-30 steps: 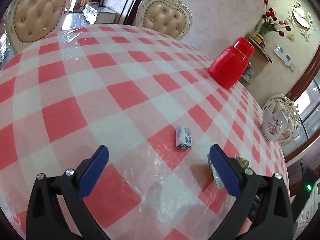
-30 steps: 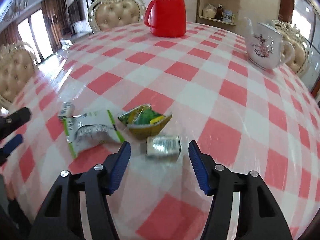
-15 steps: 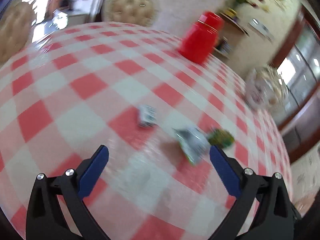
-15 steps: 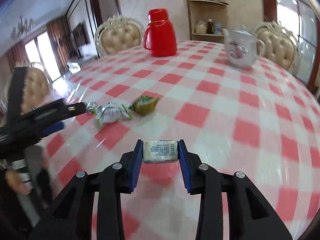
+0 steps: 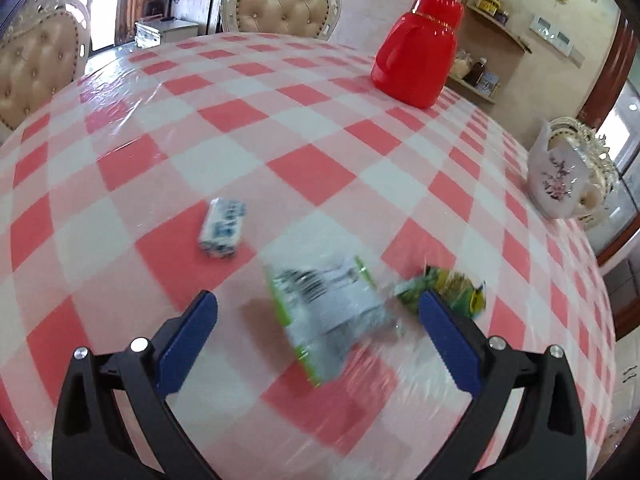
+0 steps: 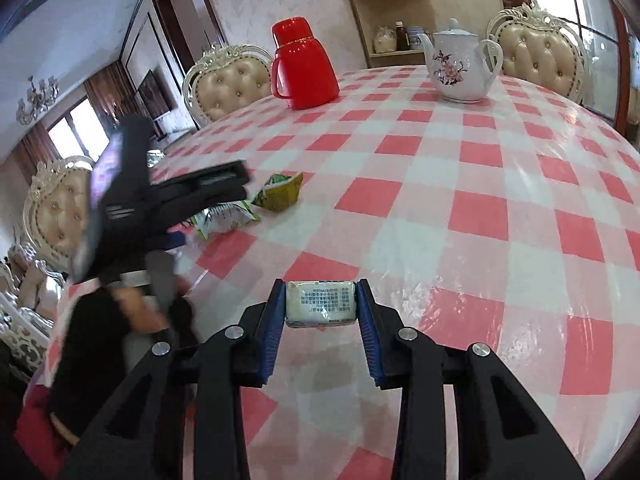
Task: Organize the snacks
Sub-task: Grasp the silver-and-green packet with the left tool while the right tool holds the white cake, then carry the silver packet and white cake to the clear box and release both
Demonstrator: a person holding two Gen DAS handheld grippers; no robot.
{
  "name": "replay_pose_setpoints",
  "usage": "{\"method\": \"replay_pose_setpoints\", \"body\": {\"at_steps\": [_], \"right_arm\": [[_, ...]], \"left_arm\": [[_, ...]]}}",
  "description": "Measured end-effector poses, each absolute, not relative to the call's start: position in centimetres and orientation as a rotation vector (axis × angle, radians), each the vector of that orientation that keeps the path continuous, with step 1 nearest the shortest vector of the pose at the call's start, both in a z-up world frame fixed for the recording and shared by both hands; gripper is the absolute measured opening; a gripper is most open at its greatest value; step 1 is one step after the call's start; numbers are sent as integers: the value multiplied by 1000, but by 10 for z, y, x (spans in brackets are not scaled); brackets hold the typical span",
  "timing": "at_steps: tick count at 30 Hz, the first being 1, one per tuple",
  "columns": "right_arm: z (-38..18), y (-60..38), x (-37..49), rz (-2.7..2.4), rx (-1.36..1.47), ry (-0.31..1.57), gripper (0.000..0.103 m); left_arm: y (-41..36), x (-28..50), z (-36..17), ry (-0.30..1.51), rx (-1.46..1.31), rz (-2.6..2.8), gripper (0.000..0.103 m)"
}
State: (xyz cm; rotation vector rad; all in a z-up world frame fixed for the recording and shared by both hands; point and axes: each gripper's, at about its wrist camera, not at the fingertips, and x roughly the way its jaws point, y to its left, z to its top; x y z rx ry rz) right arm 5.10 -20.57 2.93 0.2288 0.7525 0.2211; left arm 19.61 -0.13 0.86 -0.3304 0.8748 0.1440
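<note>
Holding a small silver snack bar in my right gripper, I have its two short ends pressed between the blue pads, so its long axis runs straight across from one jaw to the other; it is lifted clear of the checked tablecloth. My left gripper stands spread wide and holds nothing. Straight ahead of it, low between the two jaws, lies the green-edged silver packet — flat on the cloth, its long axis running from far-left to near-right, slantwise to the line across my jaws. Just beyond the right jaw tip sits the green and yellow pouch, touching or nearly touching the packet; I cannot tell which through the blur. The little blue-and-white sweet lies ahead and to the left, apart from both. My left hand is plainly the nearer one to that packet, while my right is occupied and well off to the side. I judge the packet's slant is what matters next — the jaws should meet its narrow width, not its length
</note>
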Motion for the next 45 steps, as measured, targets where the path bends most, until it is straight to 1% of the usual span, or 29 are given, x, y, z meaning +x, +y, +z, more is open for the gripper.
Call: {"method": "replay_pose_setpoints", "body": {"at_steps": [1,2,3,4,6,7,8,13,20,21,27,35,45], "right_arm": [[30,-206,50,222,232,749,35],[32,-206,50,228,235,746,35],[32,-206,50,232,236,744,35],[32,-206,50,231,237,745,35],[28,-208,51,227,242,755,35],[27,-209,51,225,247,760,35],[25,-210,52,224,252,765,35],[25,-214,50,221,267,755,35],[25,-205,48,236,242,758,35],[24,-204,48,235,235,758,35],[24,-208,48,207,228,741,35],[28,-197,31,218,220,724,35],[29,-194,11,238,230,706,35]], "left_arm": [[-8,201,8,885,-292,161,97],[-14,204,8,889,-255,165,86],[-19,204,8,888,-210,167,63],[-21,203,9,886,-192,146,54],[-18,196,8,884,-188,83,46],[-16,192,9,883,-190,69,38],[-13,187,10,874,-195,47,36],[4,153,30,817,-214,18,34],[8,117,28,824,-205,-41,33],[8,115,28,823,-204,-48,30],[10,92,30,811,-206,-101,29],[35,53,30,785,-240,-133,29],[28,26,27,772,-182,-153,29]]}}
